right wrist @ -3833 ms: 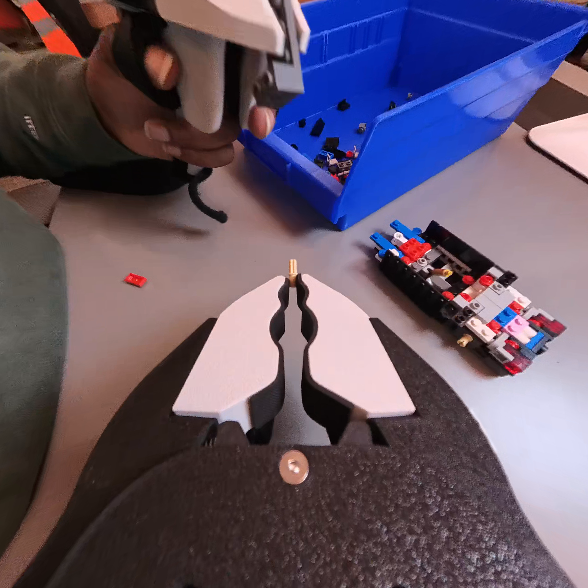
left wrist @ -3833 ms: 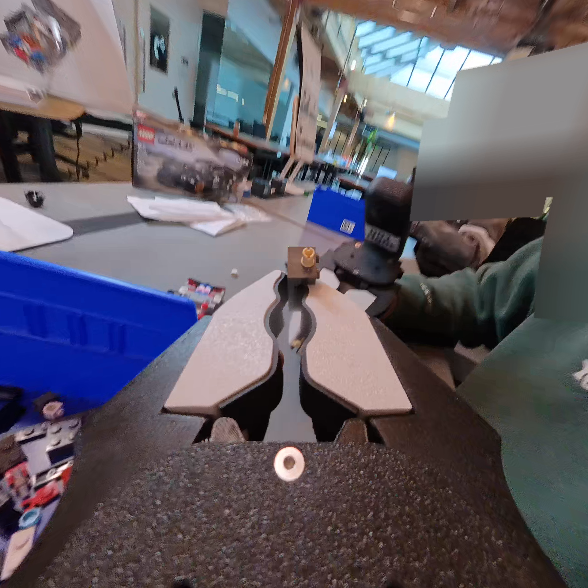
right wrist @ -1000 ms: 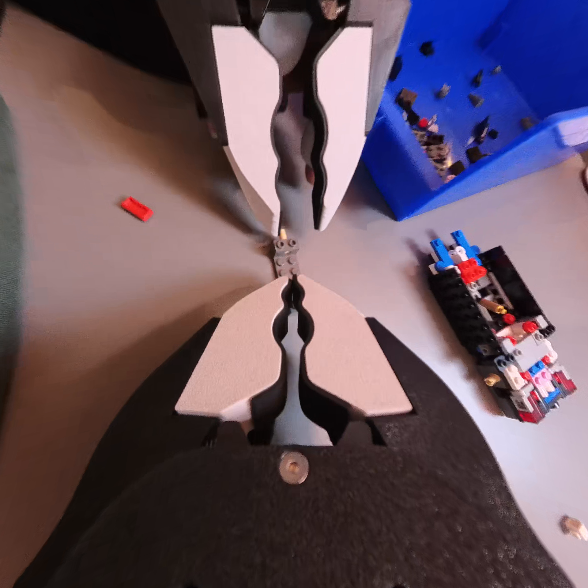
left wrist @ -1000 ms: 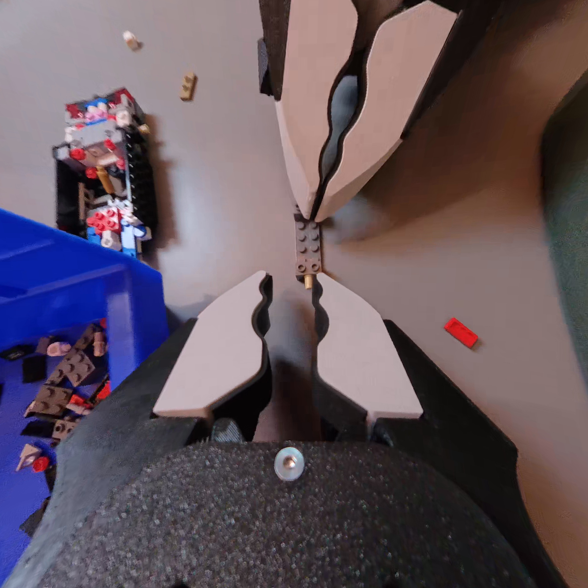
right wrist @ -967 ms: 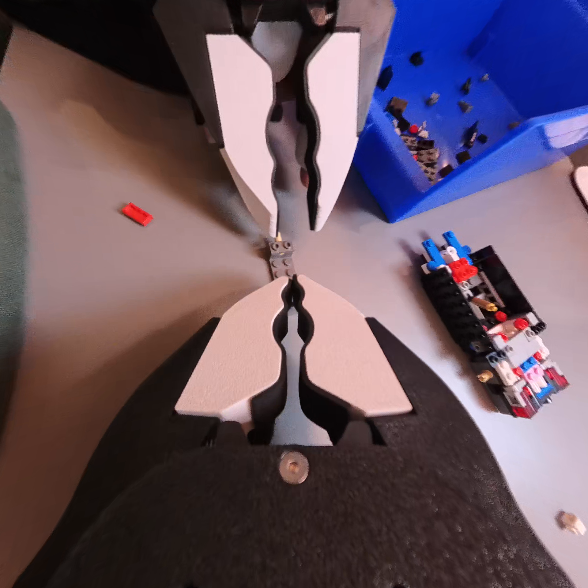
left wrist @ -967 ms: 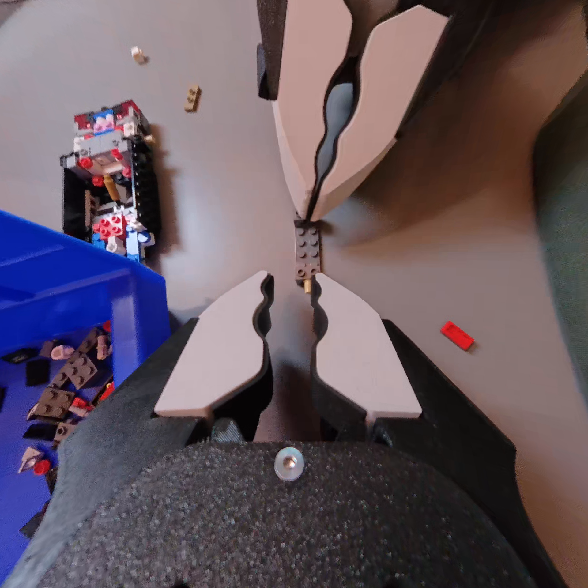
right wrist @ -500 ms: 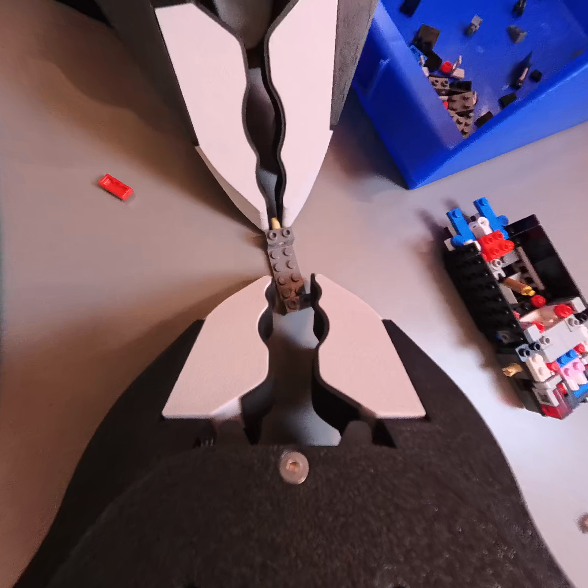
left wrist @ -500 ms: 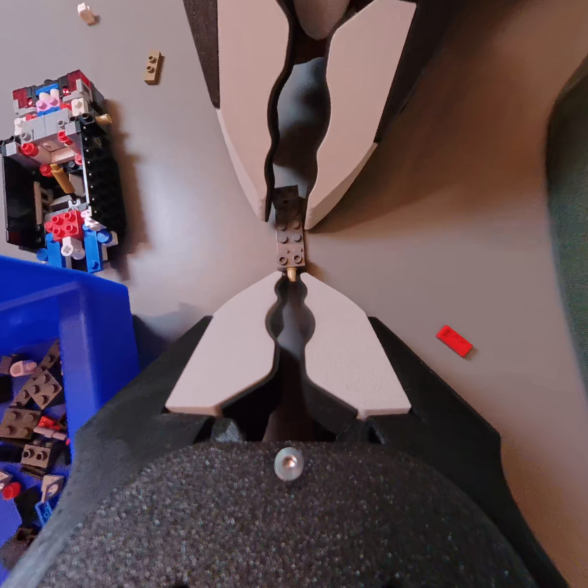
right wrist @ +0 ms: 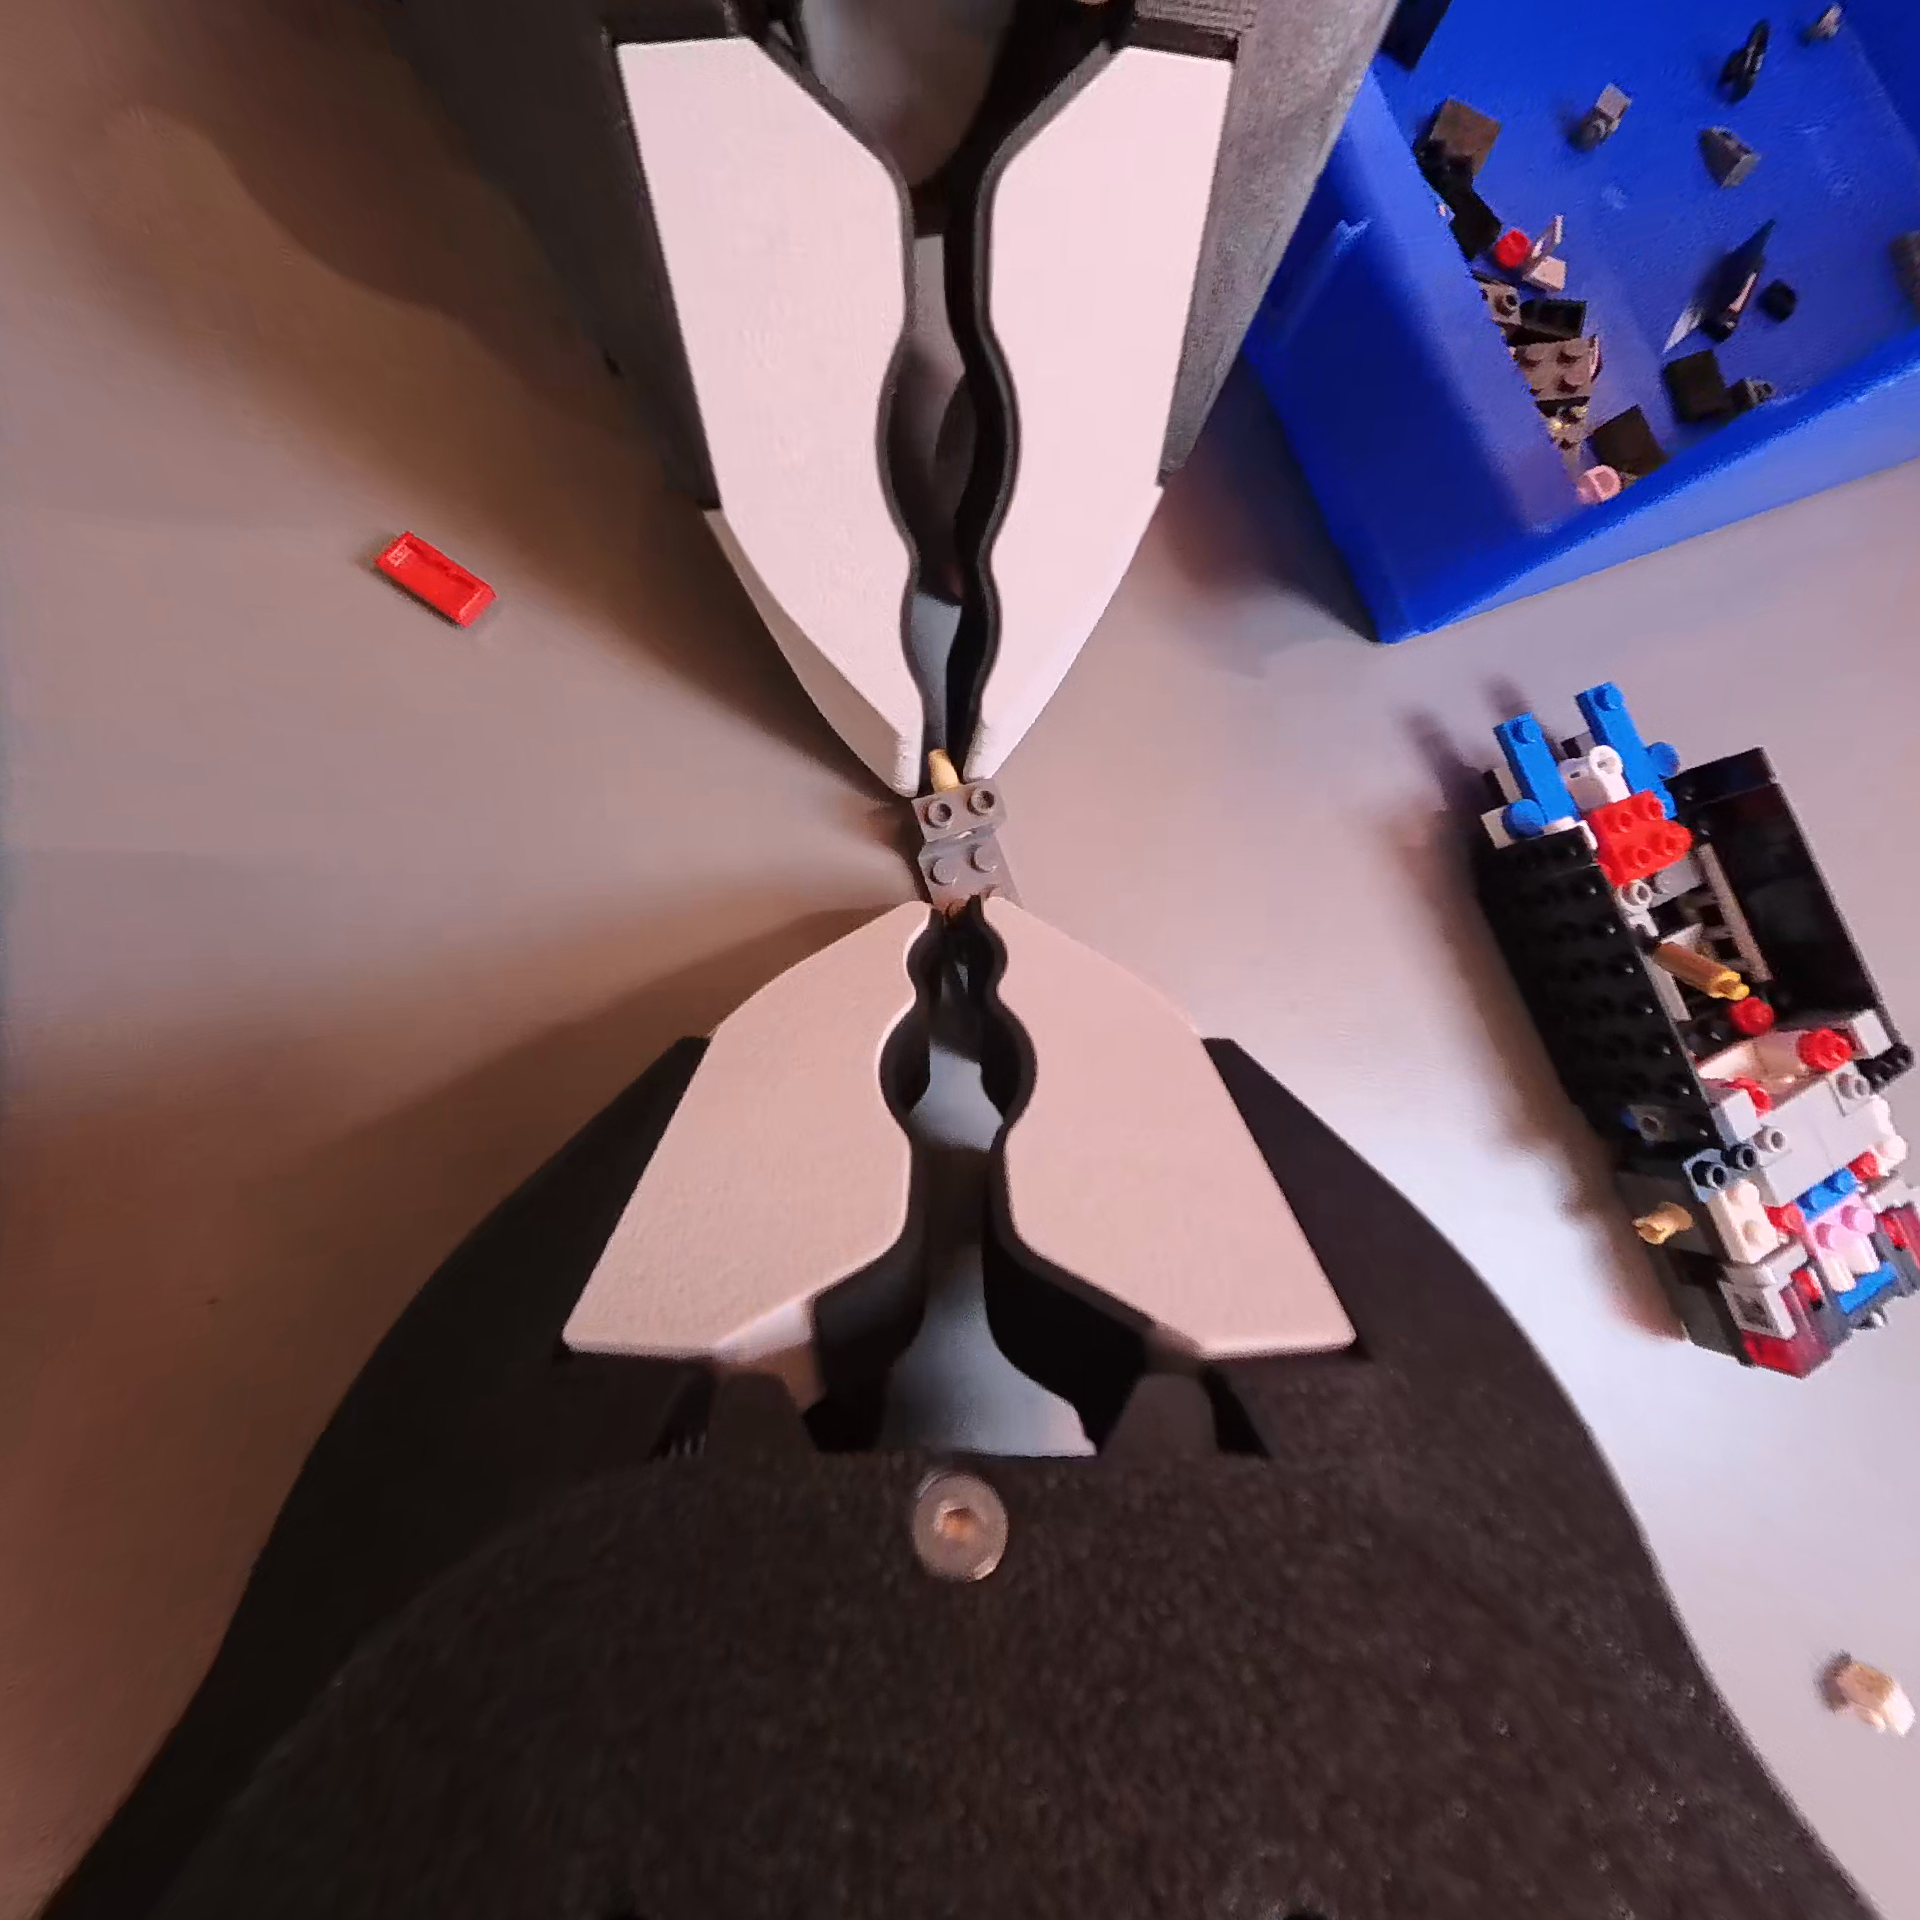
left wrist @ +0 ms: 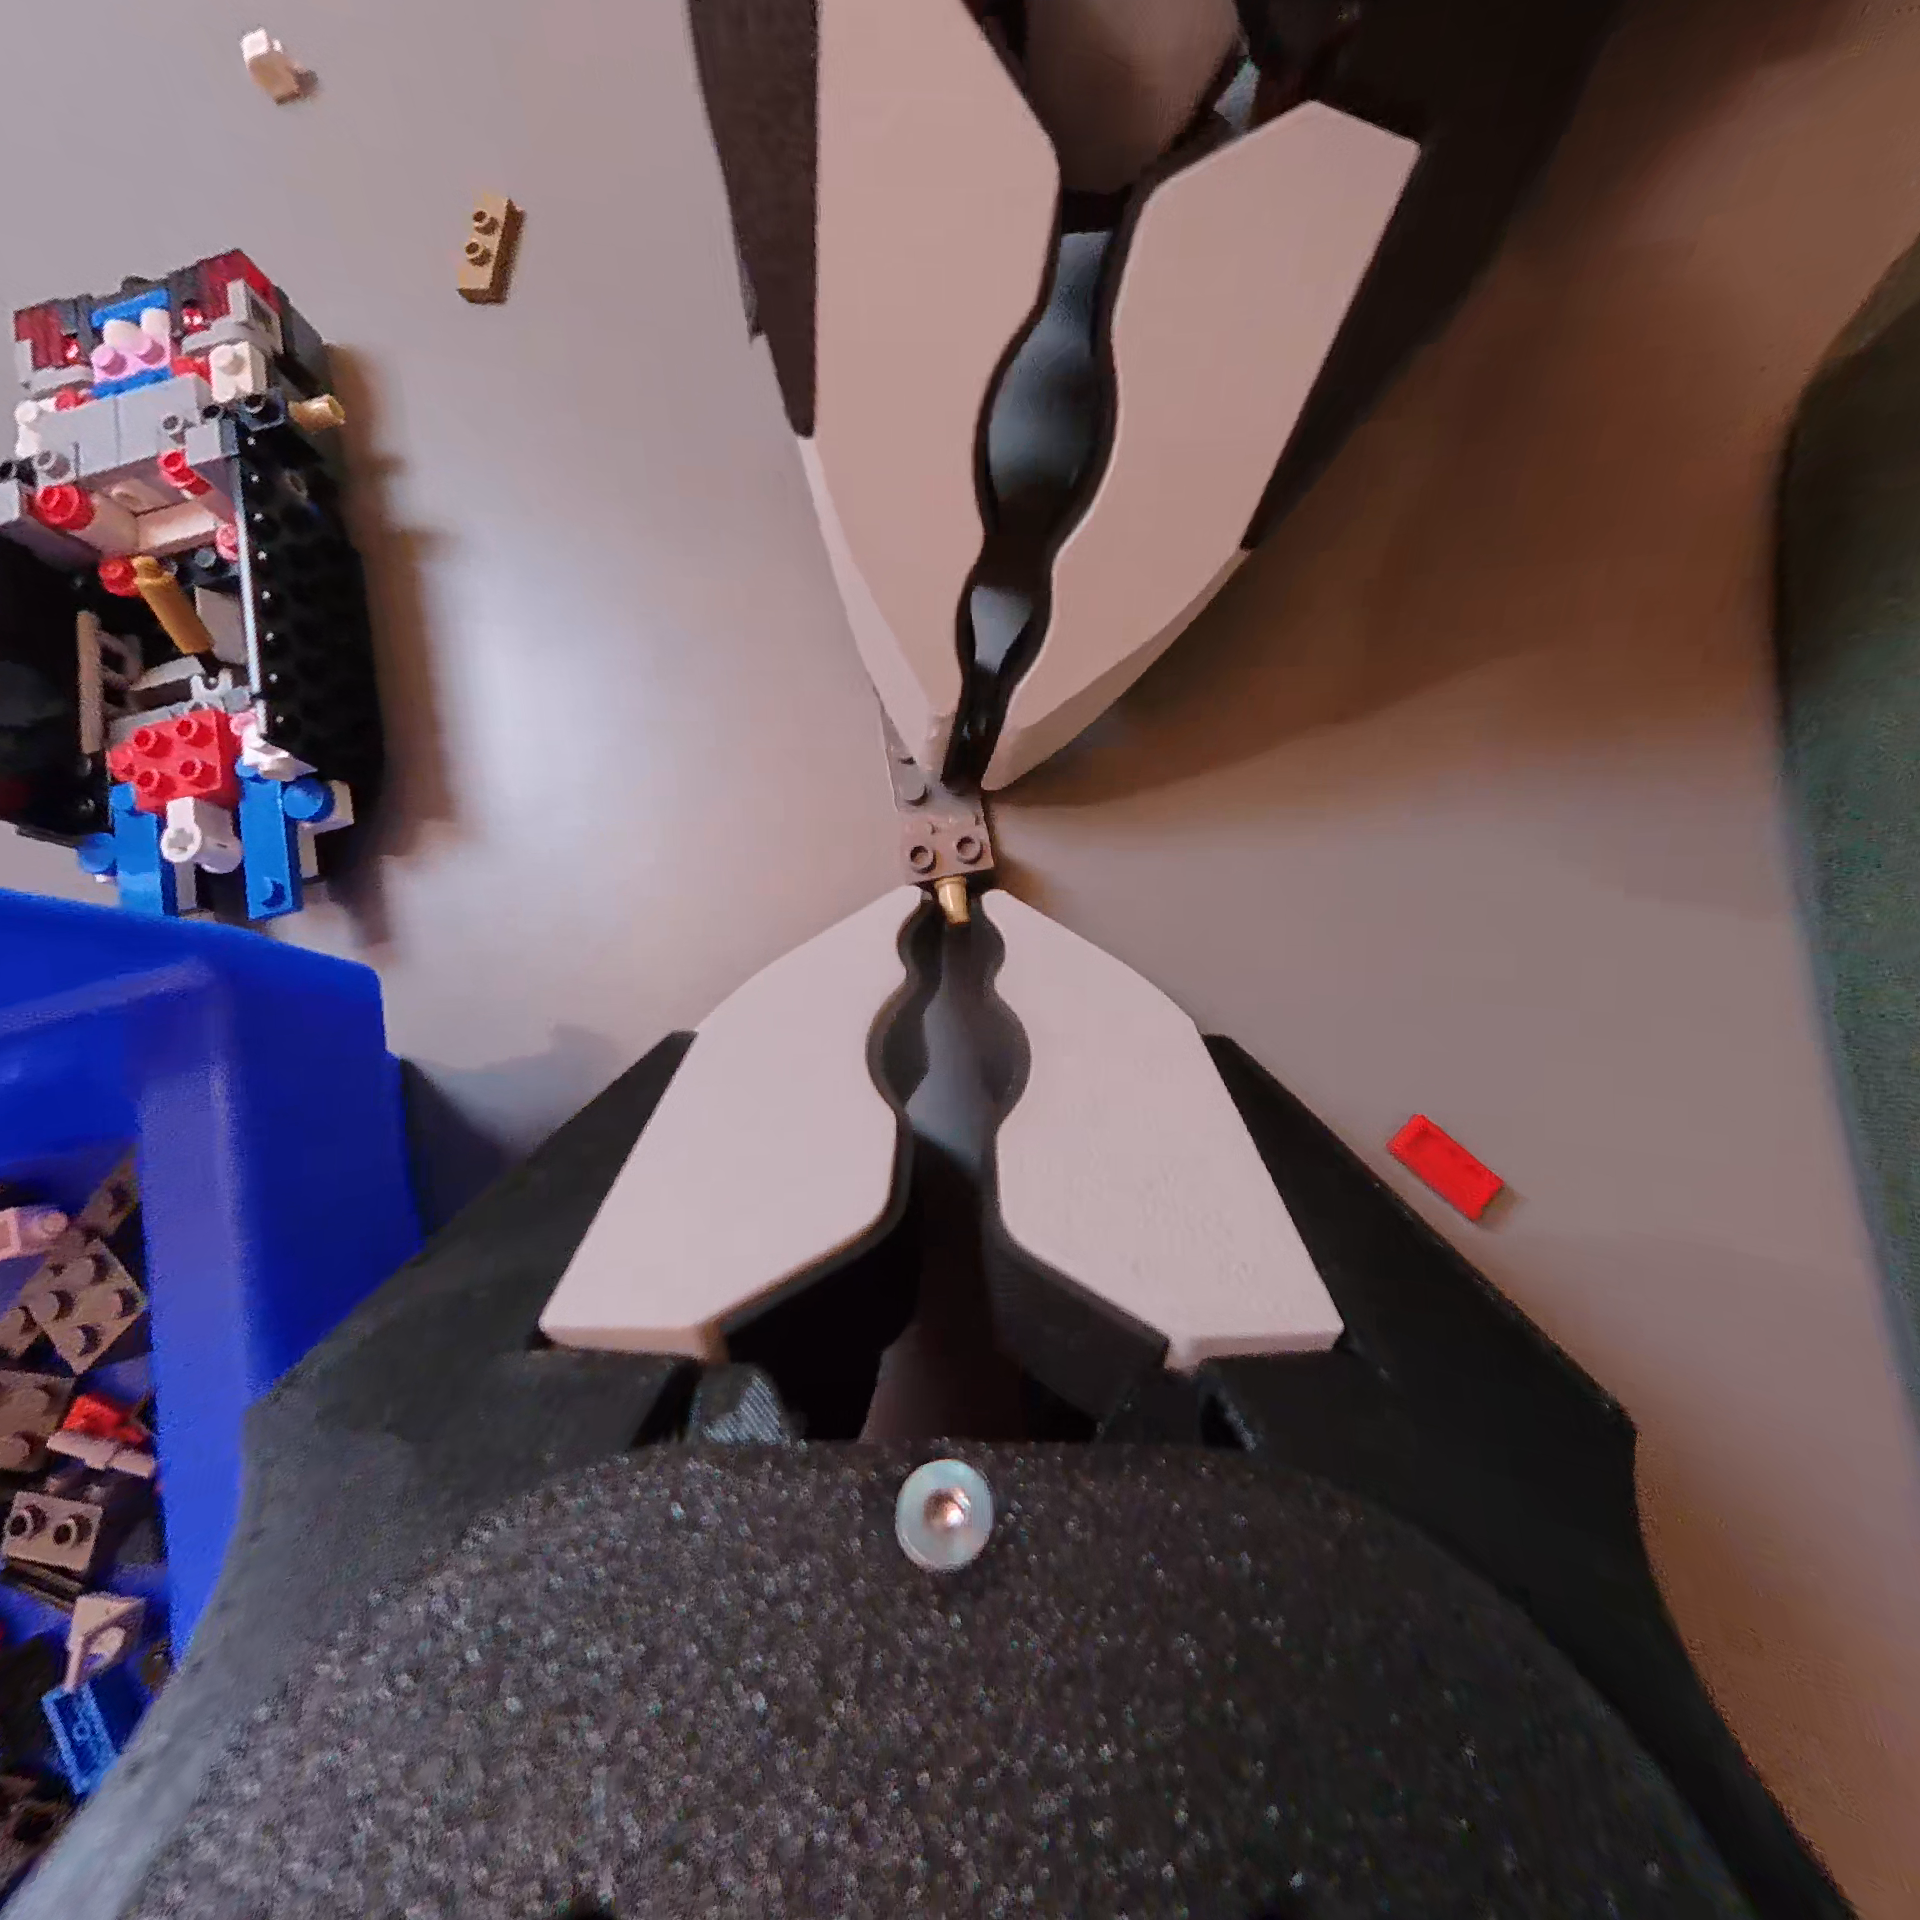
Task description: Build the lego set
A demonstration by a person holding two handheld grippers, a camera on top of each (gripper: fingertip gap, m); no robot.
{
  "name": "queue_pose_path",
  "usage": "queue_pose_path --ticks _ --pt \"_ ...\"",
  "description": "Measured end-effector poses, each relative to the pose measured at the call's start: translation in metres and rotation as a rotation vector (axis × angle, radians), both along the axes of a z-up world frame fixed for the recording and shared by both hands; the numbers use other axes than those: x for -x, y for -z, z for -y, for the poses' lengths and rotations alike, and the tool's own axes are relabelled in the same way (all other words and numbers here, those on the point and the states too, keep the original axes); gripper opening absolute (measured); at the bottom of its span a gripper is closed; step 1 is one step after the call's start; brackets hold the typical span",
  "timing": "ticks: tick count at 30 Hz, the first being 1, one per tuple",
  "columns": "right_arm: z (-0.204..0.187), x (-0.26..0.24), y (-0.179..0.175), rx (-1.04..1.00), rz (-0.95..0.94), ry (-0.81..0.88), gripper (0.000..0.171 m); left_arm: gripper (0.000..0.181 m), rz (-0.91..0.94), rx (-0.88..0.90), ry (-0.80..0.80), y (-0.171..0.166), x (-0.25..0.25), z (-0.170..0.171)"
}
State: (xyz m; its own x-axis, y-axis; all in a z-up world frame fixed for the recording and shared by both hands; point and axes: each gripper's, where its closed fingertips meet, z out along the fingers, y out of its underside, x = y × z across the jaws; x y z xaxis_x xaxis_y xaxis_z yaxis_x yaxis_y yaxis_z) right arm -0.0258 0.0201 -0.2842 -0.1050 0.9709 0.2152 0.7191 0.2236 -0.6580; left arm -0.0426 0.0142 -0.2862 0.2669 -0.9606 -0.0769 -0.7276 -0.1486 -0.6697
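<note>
The two tools meet tip to tip above the grey desk [left wrist: 1299, 935], with one small piece between them. The left tool [left wrist: 954, 914] has its fingers drawn together on a tan pin [left wrist: 952, 896] that sticks out of one end of a dark grey studded plate [left wrist: 943, 836]. The right tool [right wrist: 954, 914] is clamped on the other end of the same grey plate [right wrist: 964, 852], and its fingers nearly touch. The piece is in the air, not on the desk. The half-built lego model [right wrist: 1714, 1049], black with red, blue and white parts, lies on the desk beside a blue bin [right wrist: 1455, 520] with loose bricks inside. A small red tile [right wrist: 434, 578] lies apart on the other side, and a tan brick [left wrist: 488, 249] lies near the model.
</note>
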Motion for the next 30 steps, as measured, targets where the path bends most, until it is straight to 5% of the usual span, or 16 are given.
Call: queue_pose_path --ticks 4,9,13,30 --pt "-0.001 -0.002 -0.005 0.022 -0.032 -0.008 0.007 0.005 0.004 -0.047 0.007 -0.005 -0.002 -0.002" --pt "-0.001 -0.006 -0.006 0.073 -0.045 -0.029 0.042 0.005 0.034 -0.075 0.037 -0.014 -0.002 0.0" --pt "0.006 -0.001 -0.004 0.023 -0.052 -0.077 0.017 0.005 0.037 -0.086 0.072 -0.014 -0.007 0.006" --pt "-0.005 -0.002 -0.012 -0.206 0.008 -0.029 0.017 0.005 0.127 -0.029 -0.01 -0.026 -0.009 -0.002"
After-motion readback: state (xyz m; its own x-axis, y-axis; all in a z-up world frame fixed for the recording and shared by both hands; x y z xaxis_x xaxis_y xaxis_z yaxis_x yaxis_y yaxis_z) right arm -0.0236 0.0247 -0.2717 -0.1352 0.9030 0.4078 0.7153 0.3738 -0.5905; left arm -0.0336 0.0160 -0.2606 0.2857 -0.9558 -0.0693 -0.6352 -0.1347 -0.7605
